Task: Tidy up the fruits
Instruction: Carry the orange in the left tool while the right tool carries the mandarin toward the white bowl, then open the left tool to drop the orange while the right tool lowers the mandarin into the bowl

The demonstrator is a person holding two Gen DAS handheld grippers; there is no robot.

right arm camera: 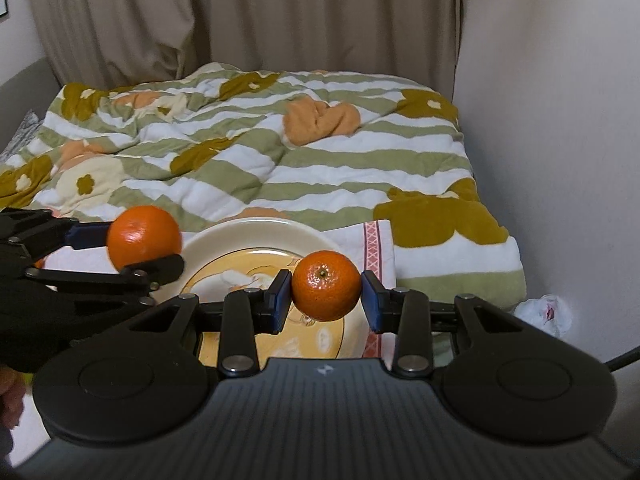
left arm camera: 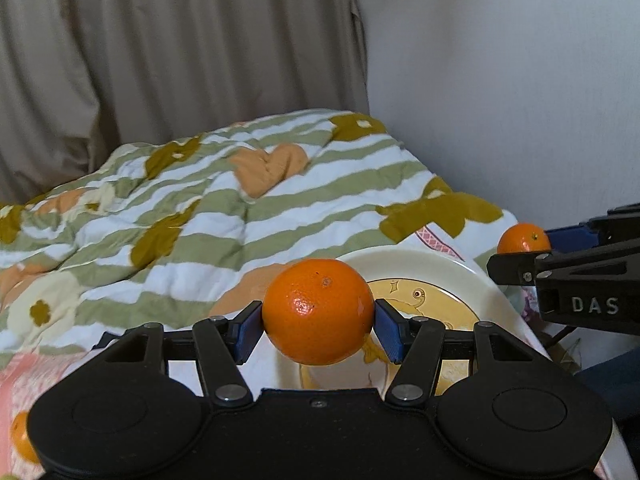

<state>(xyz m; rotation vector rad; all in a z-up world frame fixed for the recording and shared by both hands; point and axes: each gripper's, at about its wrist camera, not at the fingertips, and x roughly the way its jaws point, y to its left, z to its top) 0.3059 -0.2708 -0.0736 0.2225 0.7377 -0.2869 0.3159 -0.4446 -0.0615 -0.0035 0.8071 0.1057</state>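
While each tool clamps a round orange mandarin, the right tool (right arm camera: 326, 292) hangs directly over the cream cartoon-printed plate (right arm camera: 256, 232), the left tool (right arm camera: 145, 248) at its 9 o'clock rim.

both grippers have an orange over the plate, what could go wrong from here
1. Each orange is pinched only at its sides: the left gripper on the larger orange, the right gripper on the smaller orange. Either round fruit could slip out.
2. The plate sits on soft bedding, so a dropped orange may roll off or tip it.
3. The grippers are close together and could bump.
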